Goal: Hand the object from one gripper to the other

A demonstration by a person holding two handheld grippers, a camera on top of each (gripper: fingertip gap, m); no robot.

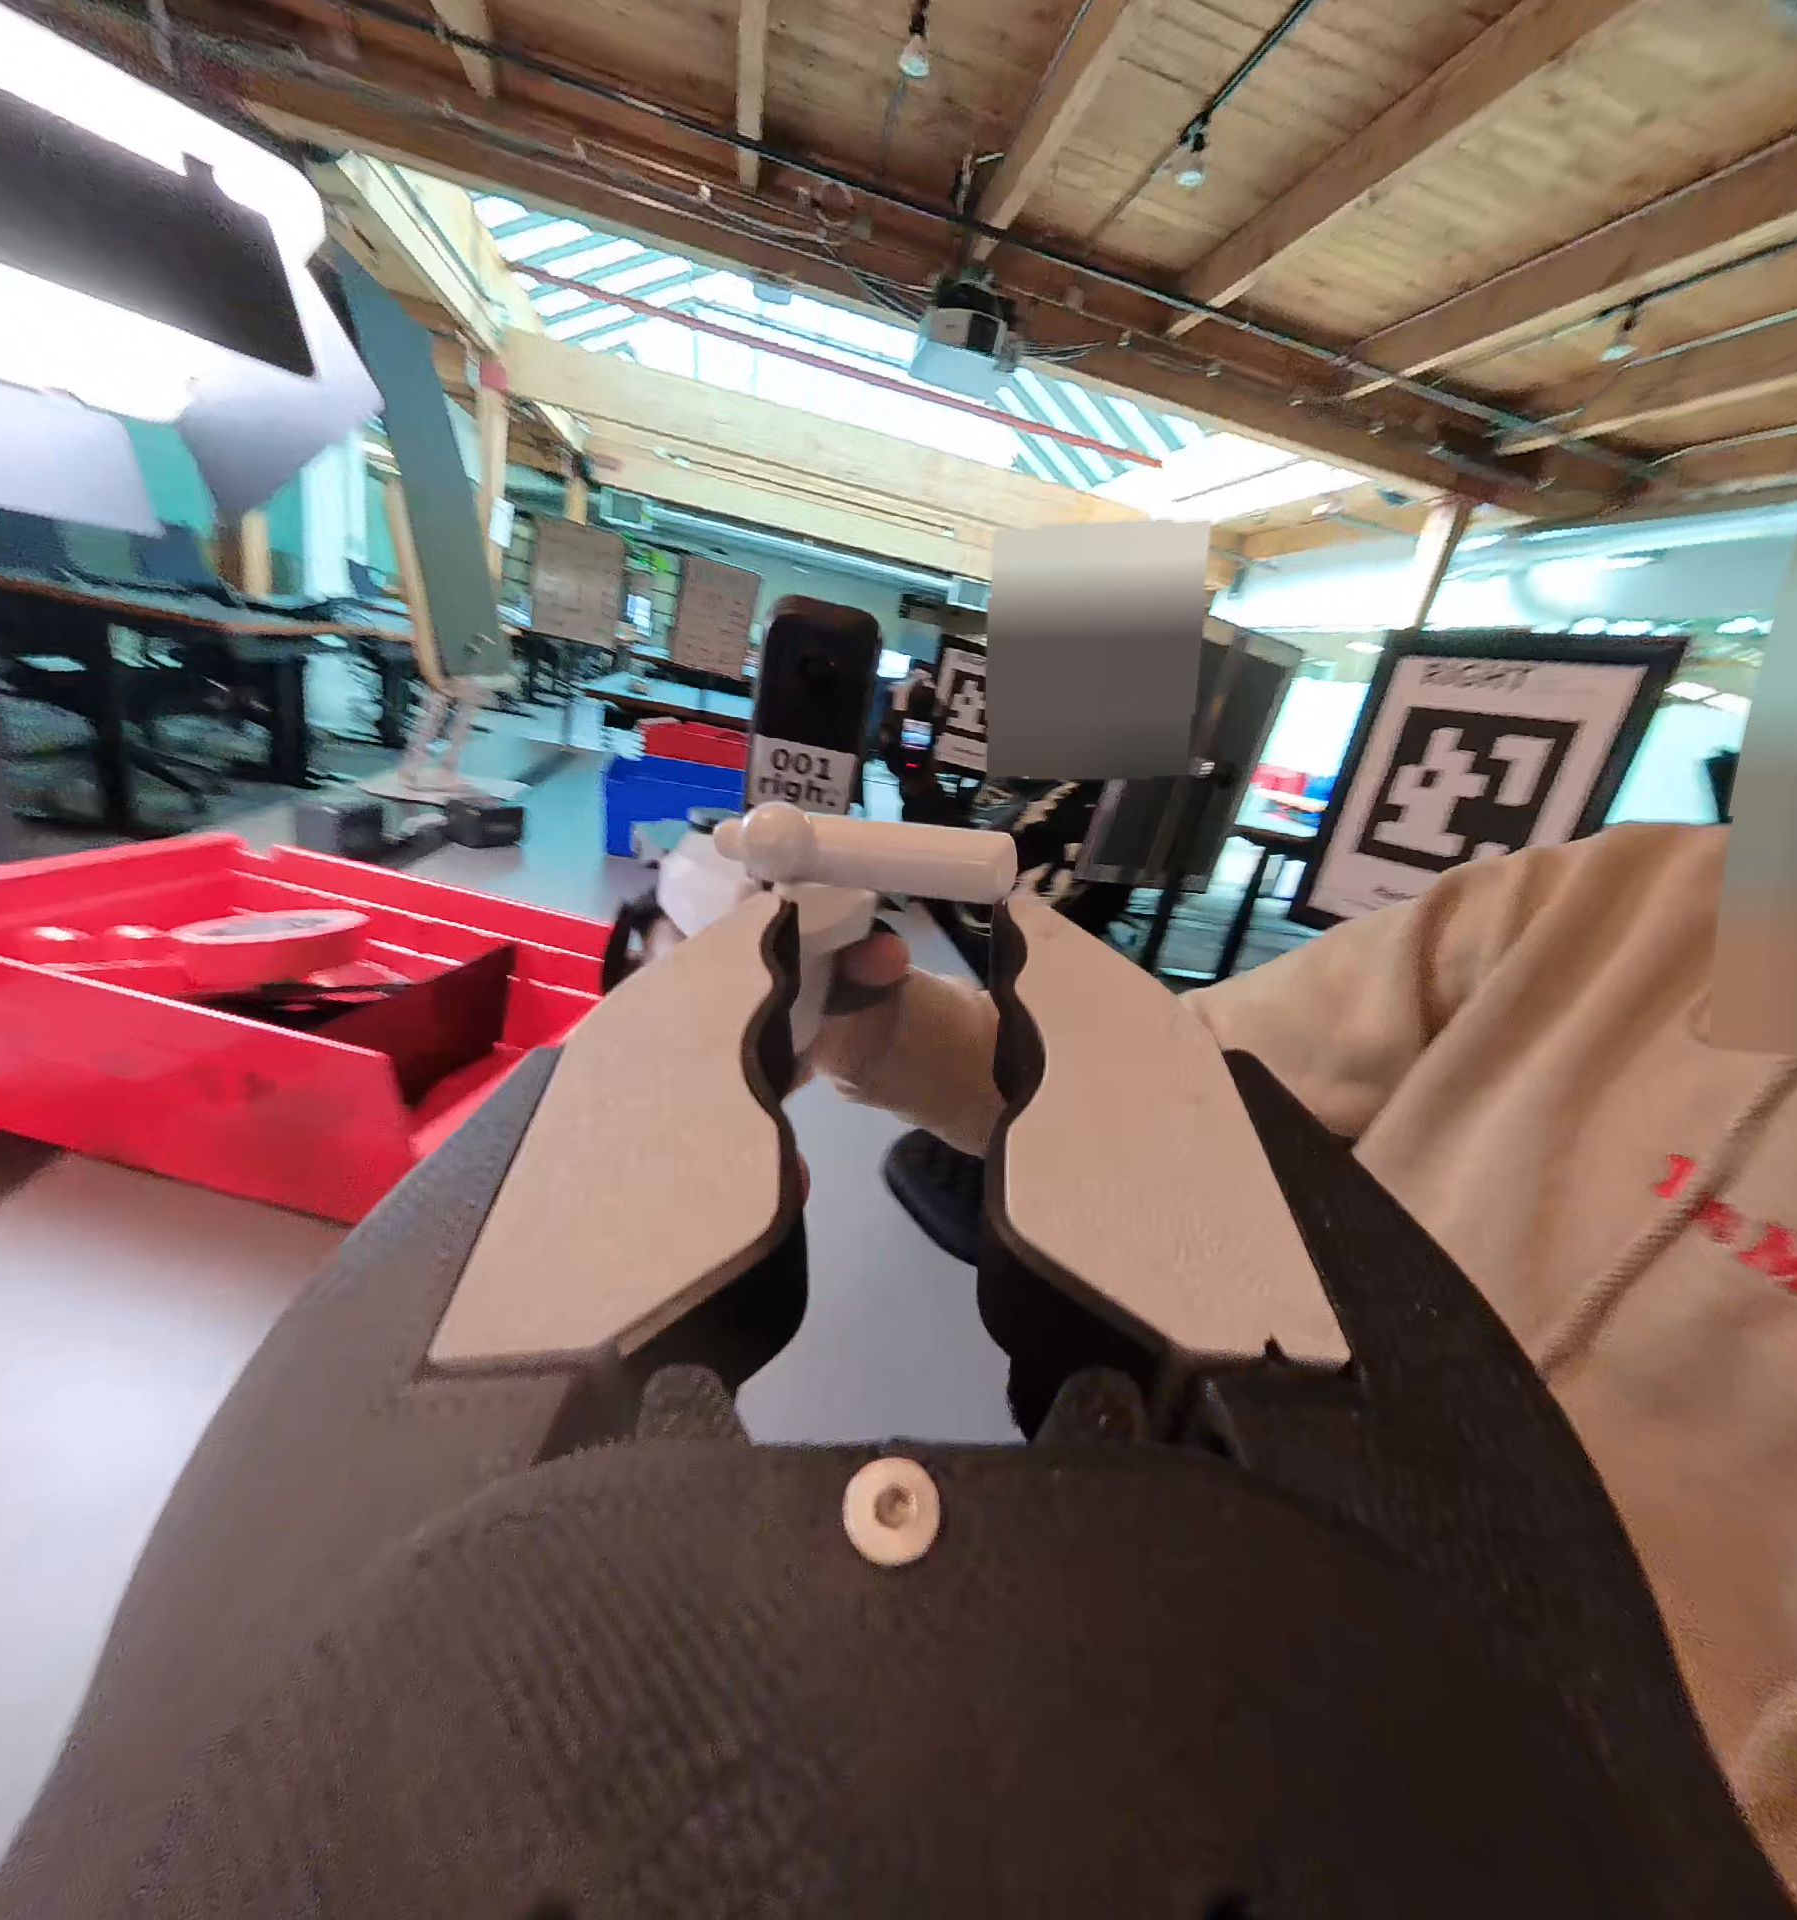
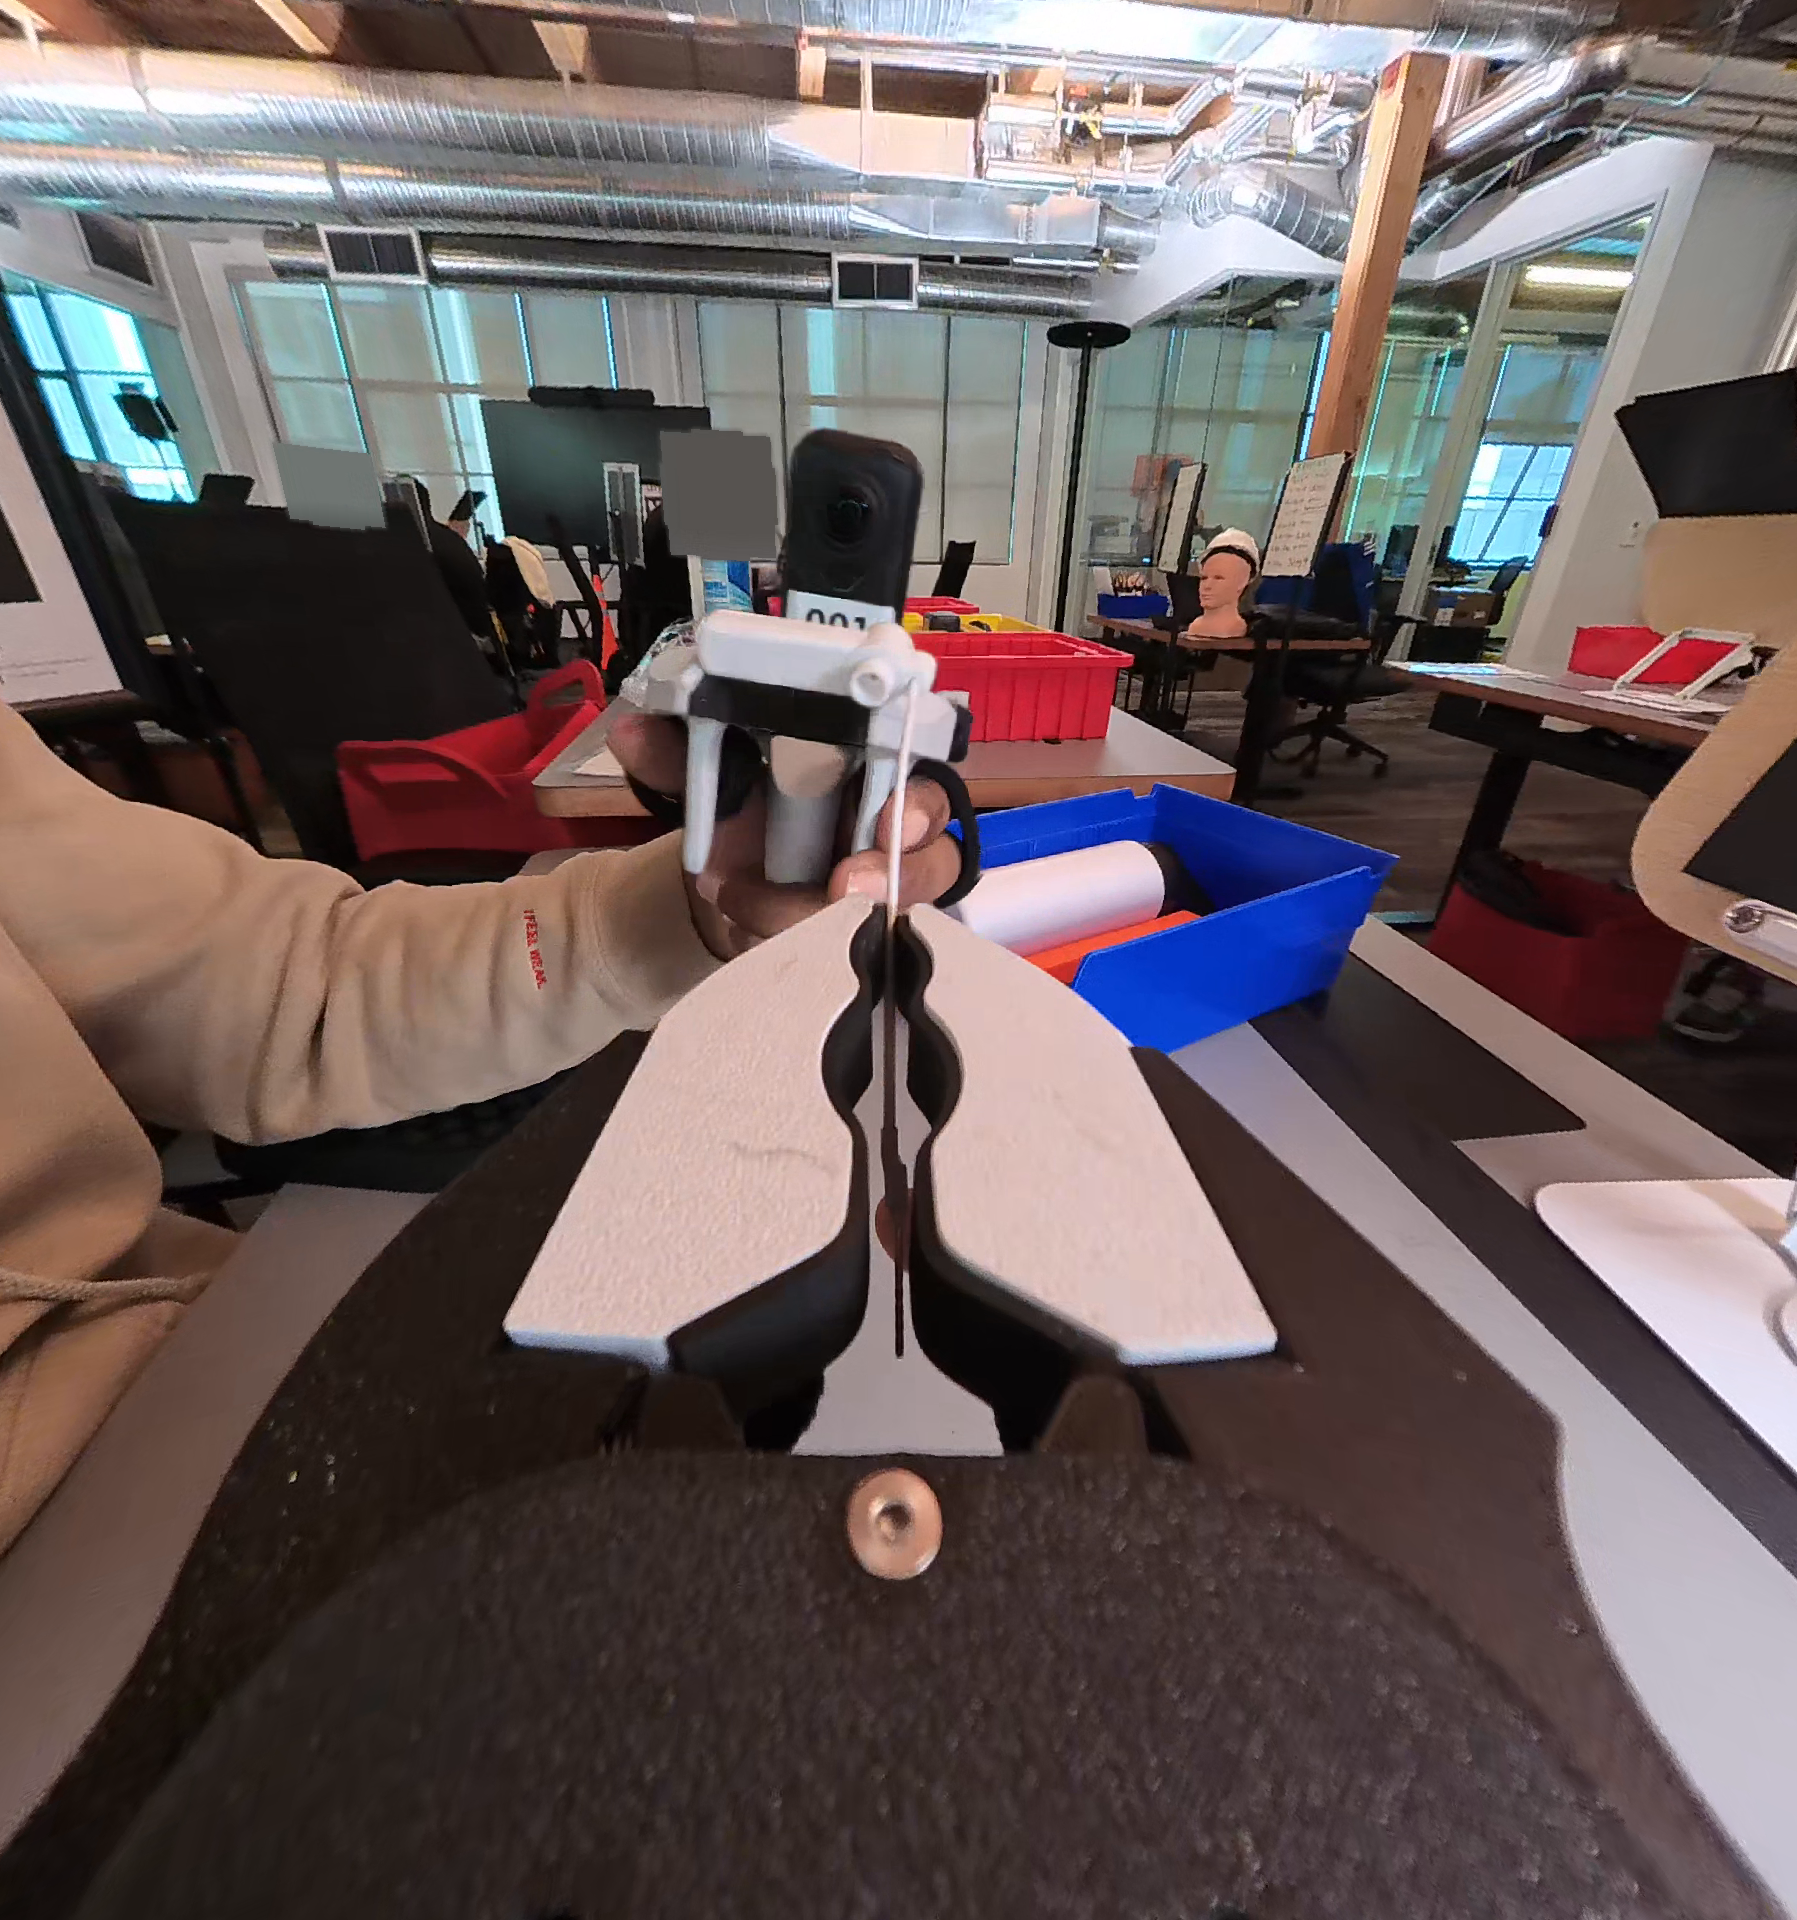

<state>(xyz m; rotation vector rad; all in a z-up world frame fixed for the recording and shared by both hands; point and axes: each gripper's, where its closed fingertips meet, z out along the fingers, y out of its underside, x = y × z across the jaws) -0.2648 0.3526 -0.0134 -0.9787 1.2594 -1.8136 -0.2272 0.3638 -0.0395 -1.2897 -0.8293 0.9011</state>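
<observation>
In the right wrist view my right gripper (image 2: pixel 889 920) is shut on a thin flat object (image 2: pixel 899 810) seen edge-on. The object runs between the pads and sticks out upward past the tips. Its upper end stands beside one finger (image 2: pixel 876 800) of my left gripper (image 2: pixel 785 831), which faces me, held by a hand, with its jaws apart. In the left wrist view my left gripper (image 1: pixel 894 925) is open and empty. The right gripper's camera (image 1: pixel 816 707) and white crossbar (image 1: pixel 873 857) show just beyond its tips. I cannot make out the thin object there.
A red tray (image 1: pixel 146 1081) holding a tape roll (image 1: pixel 270 935) sits on the grey table at left. A blue bin (image 2: pixel 1237 956) with a white roll stands ahead on the right. A white stand base (image 2: pixel 1683 1278) is at the right. A beige sleeve (image 2: pixel 250 987) reaches in from the left. There is about 5 cm between the tips of the two grippers.
</observation>
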